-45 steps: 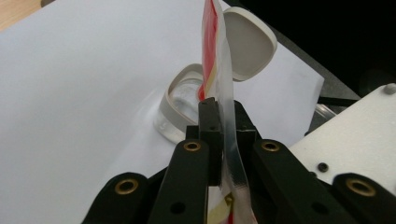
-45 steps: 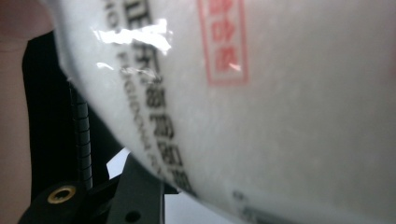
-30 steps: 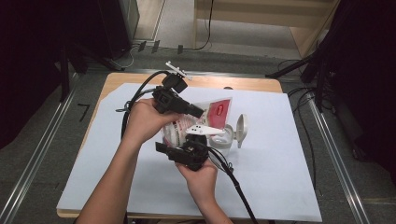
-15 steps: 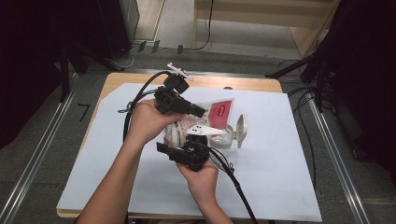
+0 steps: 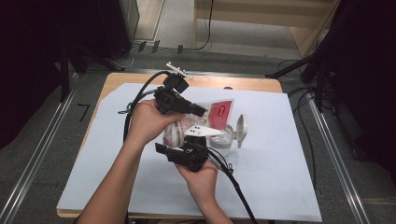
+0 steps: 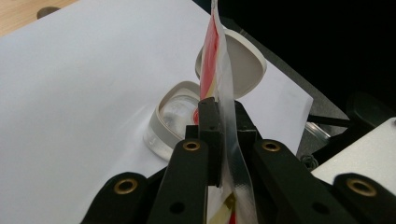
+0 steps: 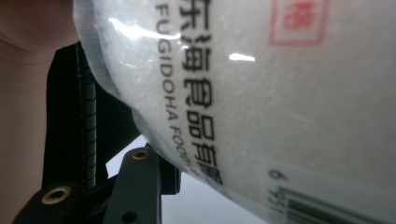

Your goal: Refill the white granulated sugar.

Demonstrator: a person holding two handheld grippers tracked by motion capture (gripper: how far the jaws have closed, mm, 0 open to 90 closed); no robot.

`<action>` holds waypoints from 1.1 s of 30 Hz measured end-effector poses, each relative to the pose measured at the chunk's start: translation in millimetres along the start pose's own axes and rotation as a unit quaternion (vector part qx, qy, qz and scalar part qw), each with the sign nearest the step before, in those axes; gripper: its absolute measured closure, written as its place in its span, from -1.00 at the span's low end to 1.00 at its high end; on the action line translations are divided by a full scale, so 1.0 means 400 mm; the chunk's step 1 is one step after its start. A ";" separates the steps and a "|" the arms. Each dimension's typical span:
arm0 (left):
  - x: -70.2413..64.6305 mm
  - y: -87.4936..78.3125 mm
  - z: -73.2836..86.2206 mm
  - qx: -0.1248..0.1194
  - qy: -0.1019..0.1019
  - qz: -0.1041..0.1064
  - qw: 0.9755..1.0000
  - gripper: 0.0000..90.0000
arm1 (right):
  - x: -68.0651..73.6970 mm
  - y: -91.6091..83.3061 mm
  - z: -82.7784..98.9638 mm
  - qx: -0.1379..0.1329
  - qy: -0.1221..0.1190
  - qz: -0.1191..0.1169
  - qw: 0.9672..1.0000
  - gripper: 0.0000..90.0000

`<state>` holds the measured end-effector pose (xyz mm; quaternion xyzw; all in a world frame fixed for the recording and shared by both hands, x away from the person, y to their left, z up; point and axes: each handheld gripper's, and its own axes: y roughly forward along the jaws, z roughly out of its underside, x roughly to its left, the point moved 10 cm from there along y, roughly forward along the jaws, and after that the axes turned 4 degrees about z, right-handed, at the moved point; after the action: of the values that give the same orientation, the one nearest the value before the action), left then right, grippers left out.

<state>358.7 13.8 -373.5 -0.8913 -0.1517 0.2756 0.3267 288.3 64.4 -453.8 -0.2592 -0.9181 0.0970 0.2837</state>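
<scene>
Over the white sheet-covered table (image 5: 289, 186), a clear plastic pouch of white granules with red label (image 5: 219, 112) hangs above a round clear jar with flipped-open lid (image 5: 229, 140). The left gripper (image 6: 219, 116) pinches its edge shut; the right gripper (image 5: 187, 154) clamps its belly, half-closed. A slipping pouch could spill beside the jar. Nothing has shifted since earlier.

Lab recording bay: black curtains (image 5: 28, 56), floor rails (image 5: 37, 154), cables (image 5: 303, 116), white-covered table (image 5: 280, 177).
</scene>
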 end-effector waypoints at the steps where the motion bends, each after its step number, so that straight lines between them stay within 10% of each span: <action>1: 0.000 0.000 0.000 -0.001 0.000 0.000 1.000 0.95 | 0.000 0.000 0.000 0.000 0.000 0.001 1.000 0.36; 33: -0.003 0.001 -0.002 -0.006 0.003 0.000 1.000 0.94 | 0.000 -0.002 0.003 0.004 -0.010 0.004 1.000 0.38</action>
<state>358.1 12.7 -372.7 -0.8940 -0.1526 0.2722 0.3216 287.2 63.6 -454.3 -0.2610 -0.9194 0.1040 0.2751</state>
